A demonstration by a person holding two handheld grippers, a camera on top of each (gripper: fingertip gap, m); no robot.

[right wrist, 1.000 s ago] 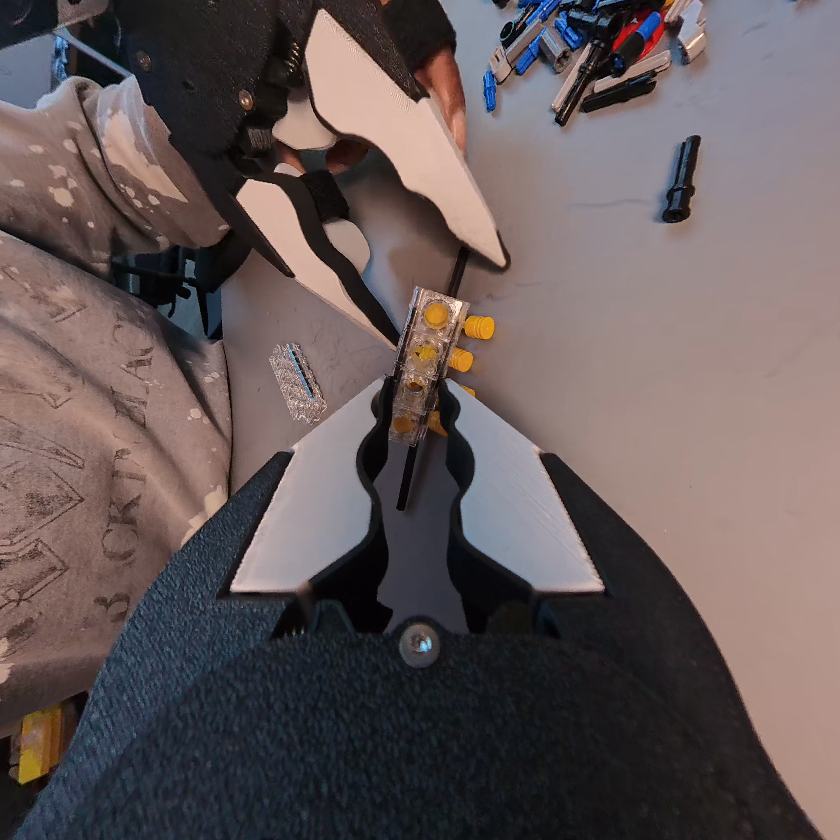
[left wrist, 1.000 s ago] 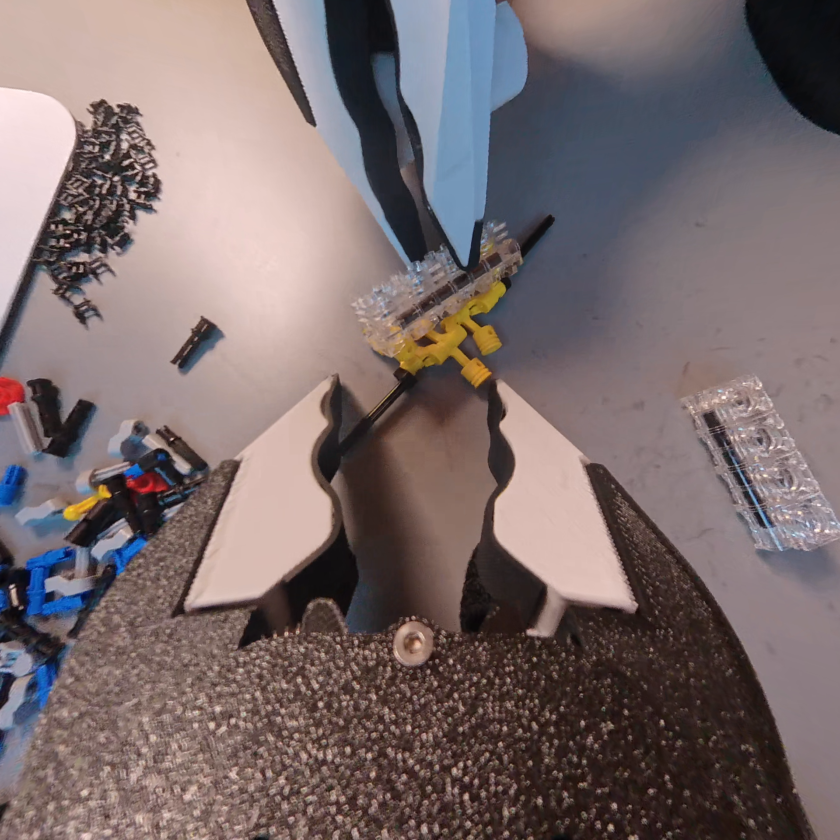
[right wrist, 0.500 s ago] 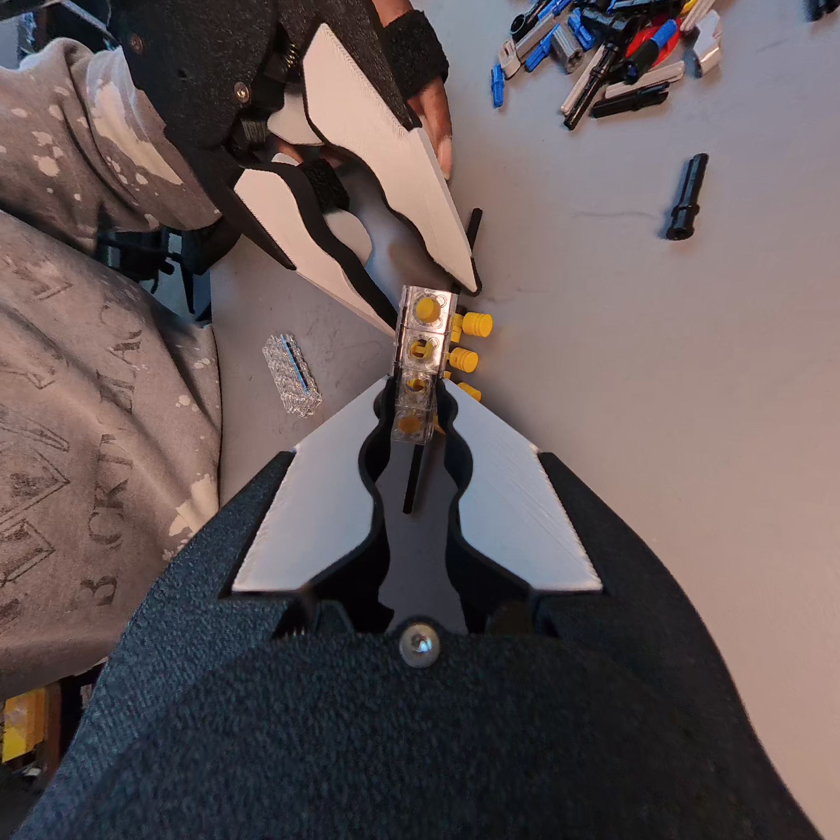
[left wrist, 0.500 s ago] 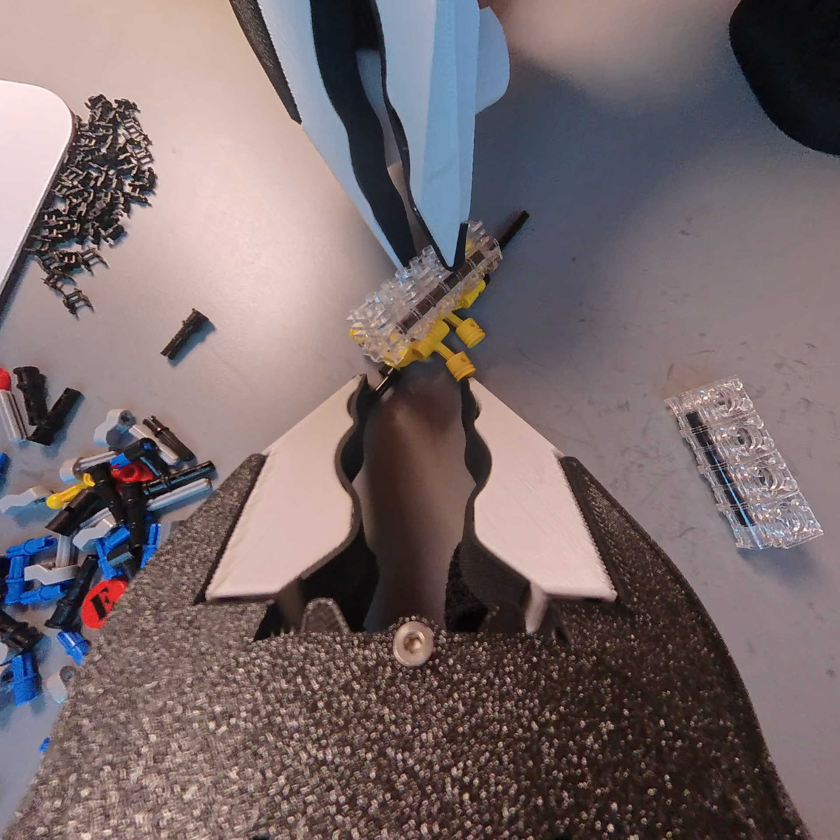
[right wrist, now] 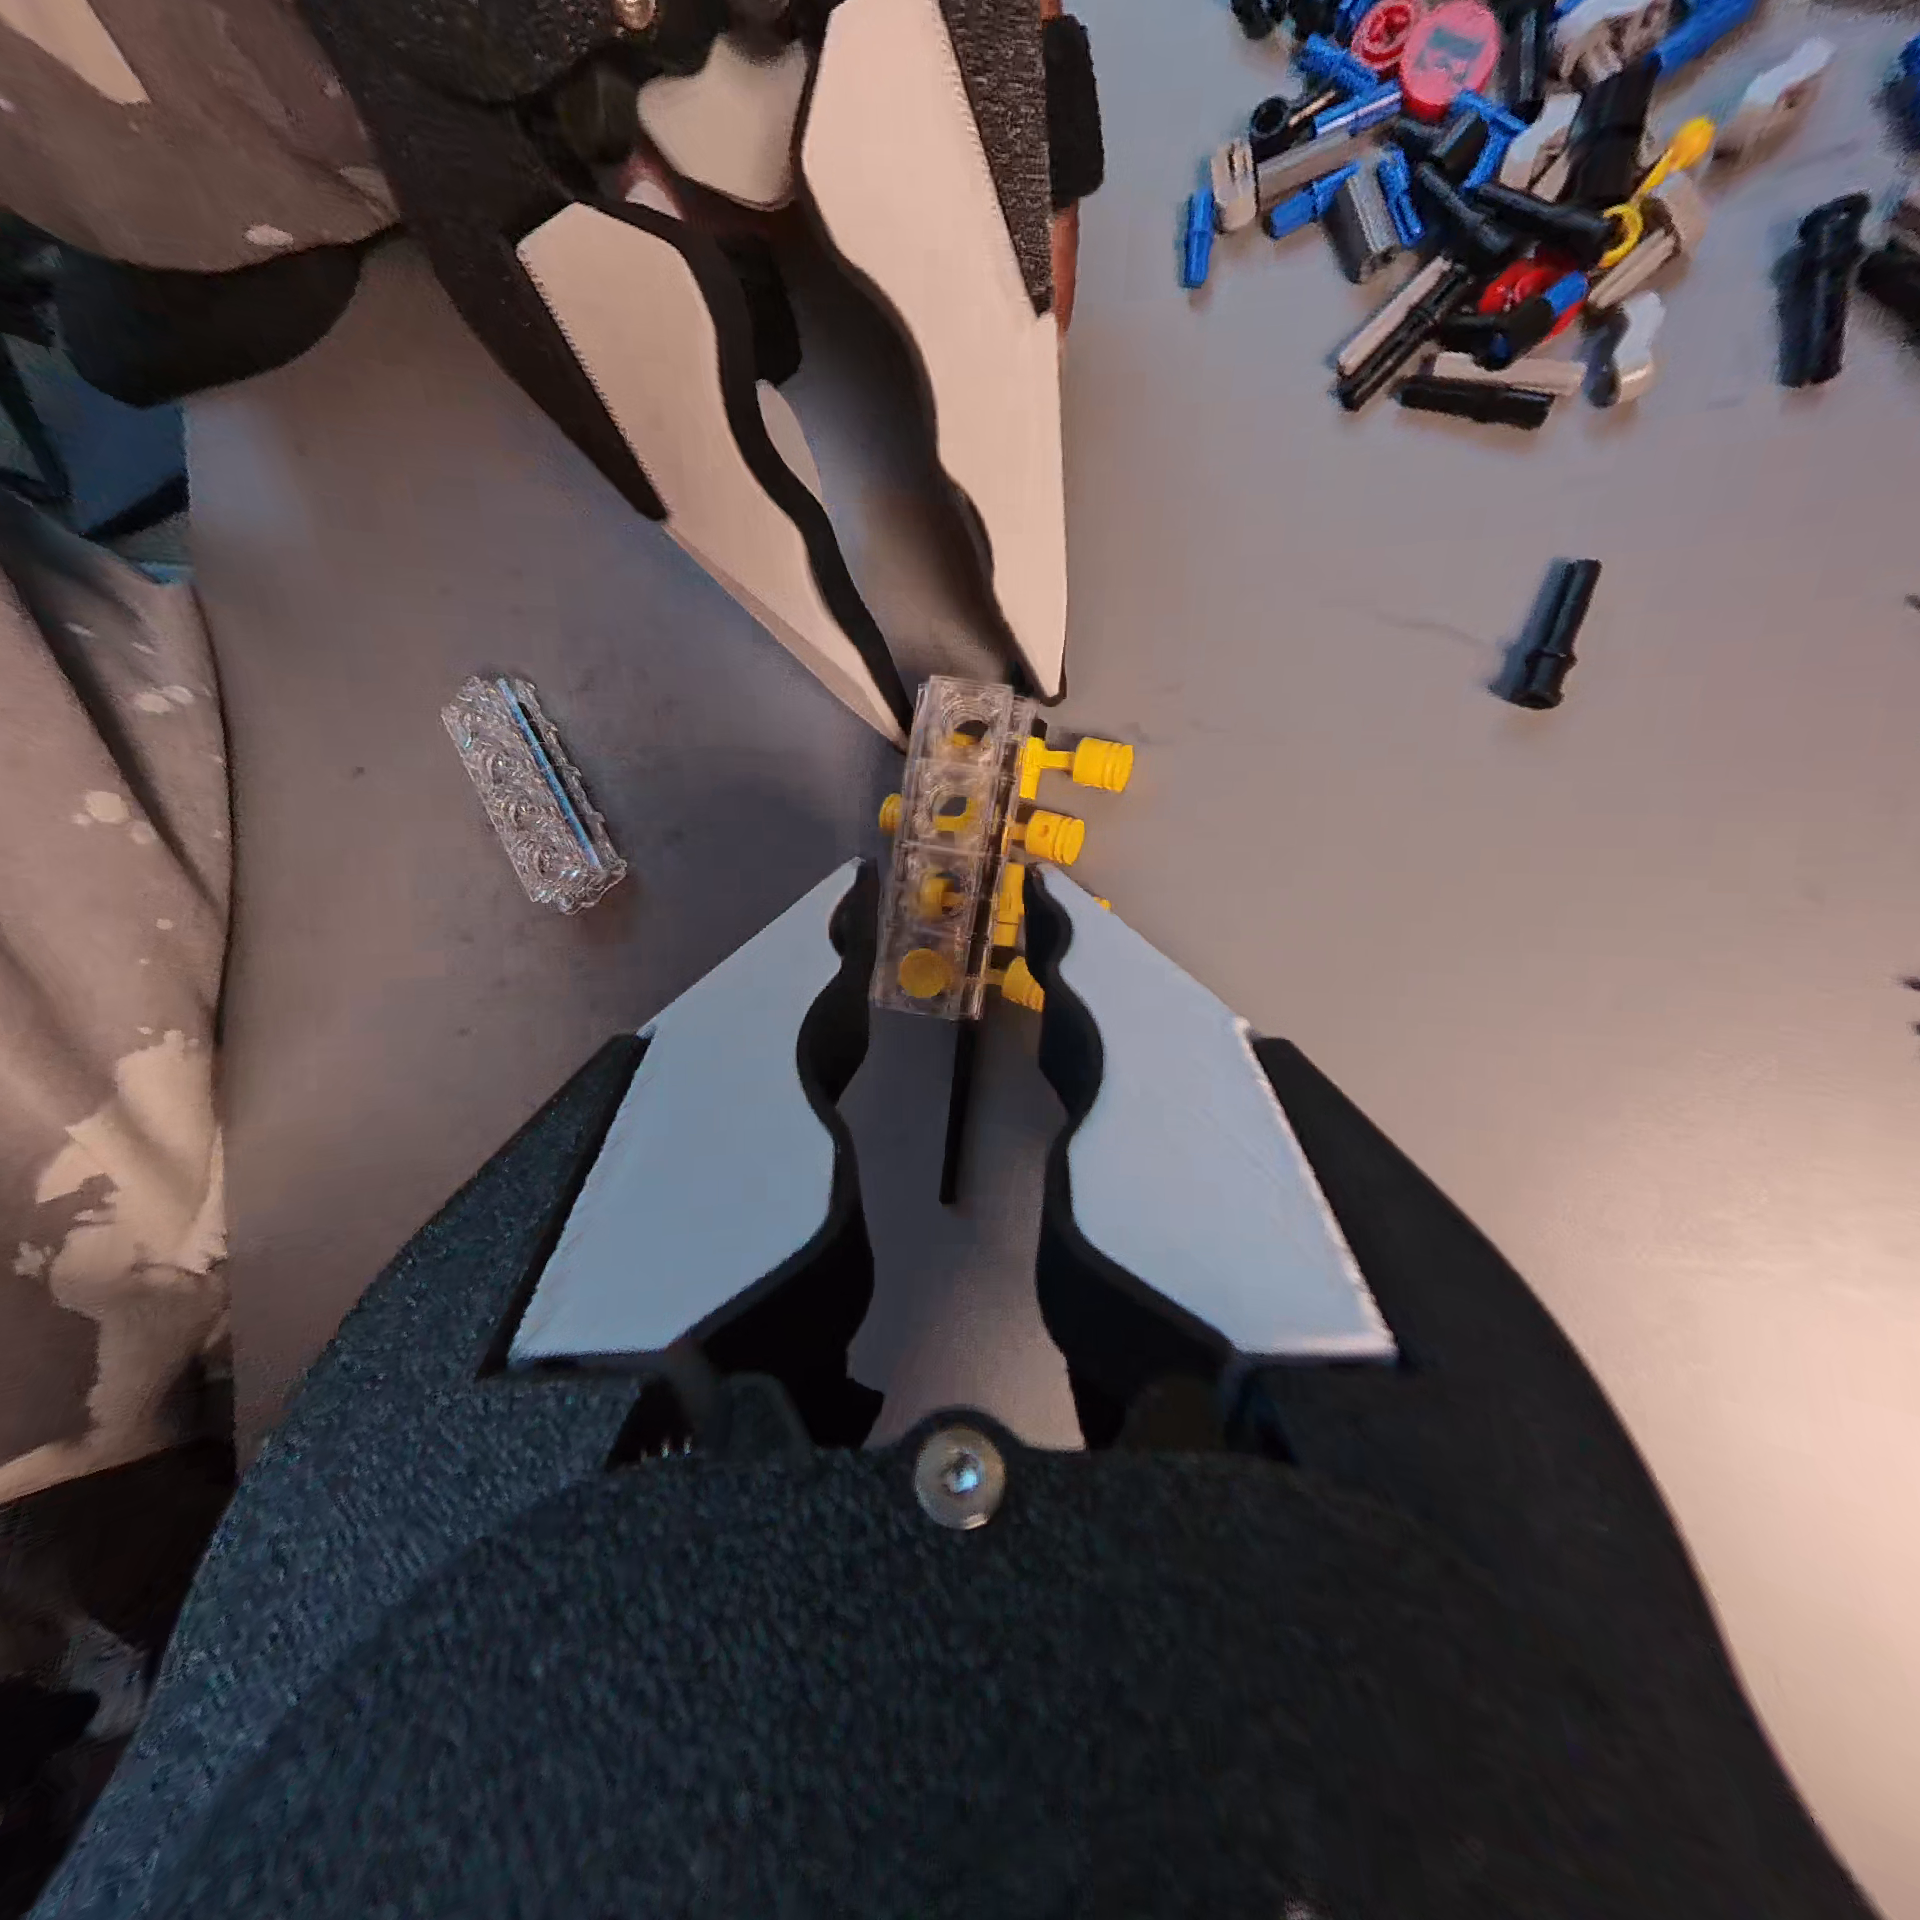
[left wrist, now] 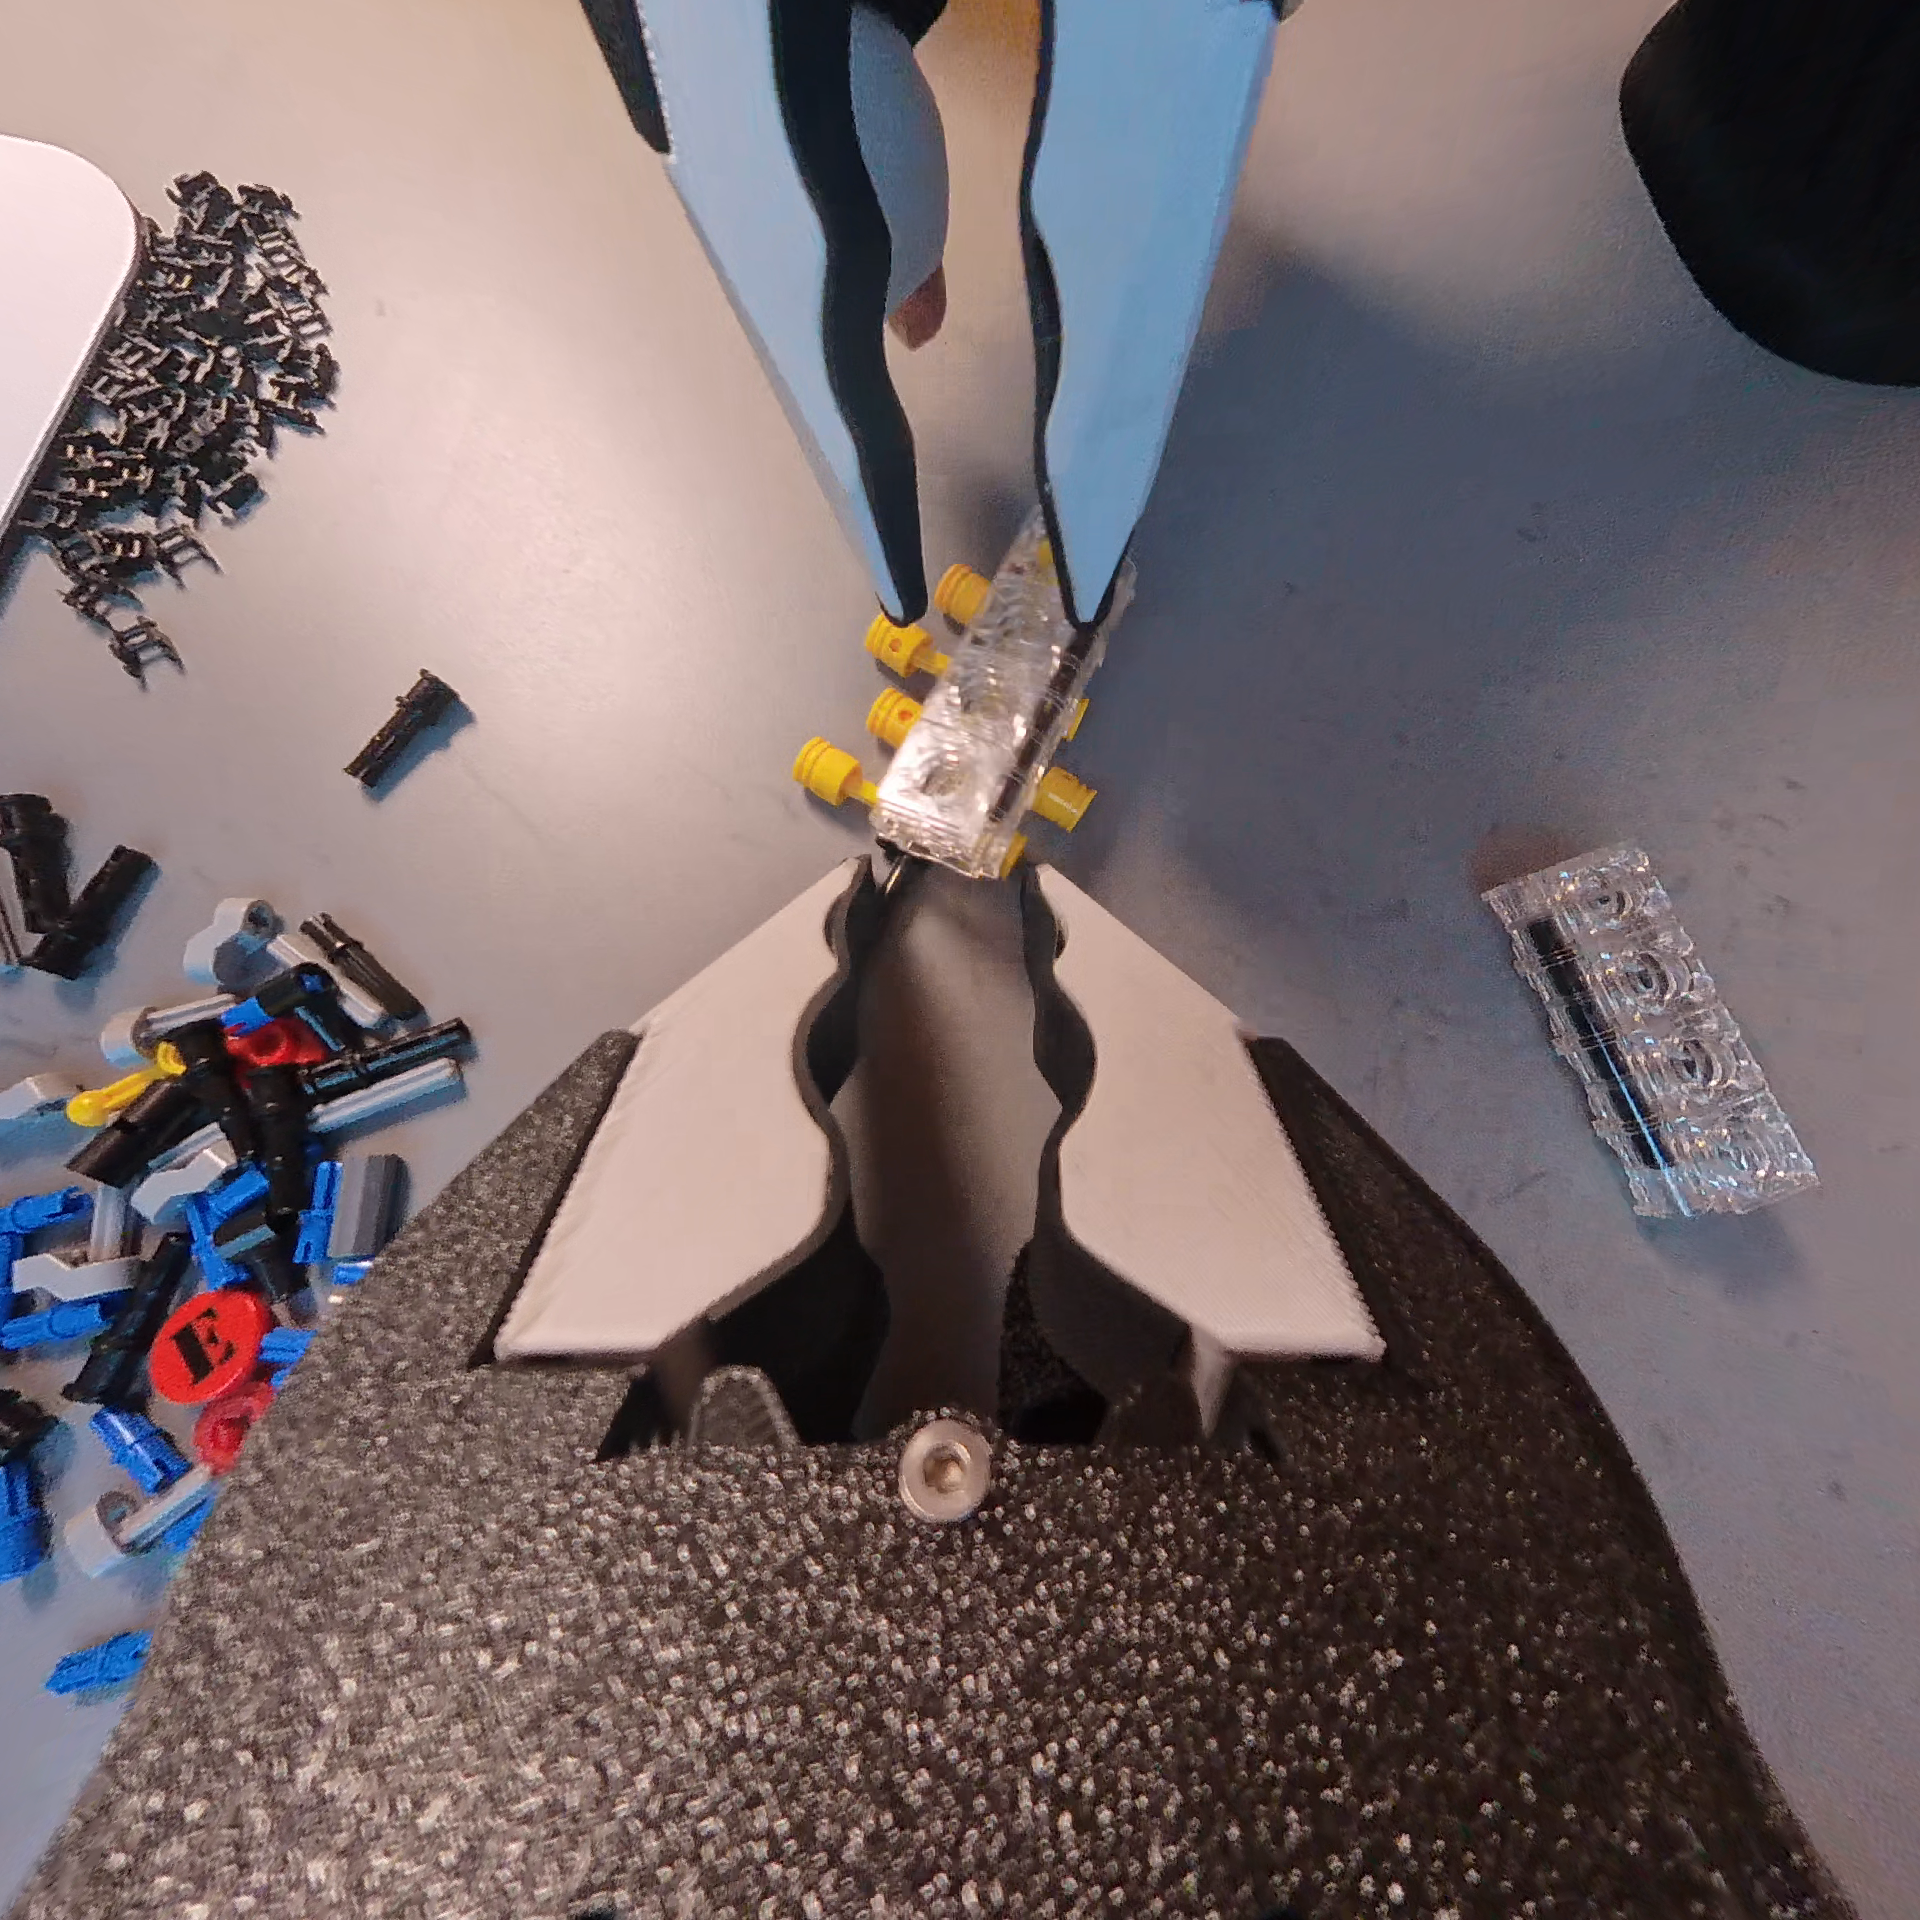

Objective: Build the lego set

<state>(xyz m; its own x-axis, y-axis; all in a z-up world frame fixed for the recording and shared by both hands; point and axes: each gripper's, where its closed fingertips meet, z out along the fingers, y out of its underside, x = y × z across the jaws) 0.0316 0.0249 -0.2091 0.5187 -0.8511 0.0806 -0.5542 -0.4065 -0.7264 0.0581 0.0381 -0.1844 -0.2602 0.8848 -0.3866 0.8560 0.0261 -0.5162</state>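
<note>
Rotated since a second ago, the clear-and-yellow assembly point(right wrist: 951, 847) now sits clamped in the right gripper point(right wrist: 945, 883) above the desk point(right wrist: 1455, 1039); the left gripper point(left wrist: 945, 873), narrowly apart, meets its black axle end.

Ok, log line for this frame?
right gripper: shut on clear block assembly | left gripper: closing at its axle end | spare clear block: on table
</note>
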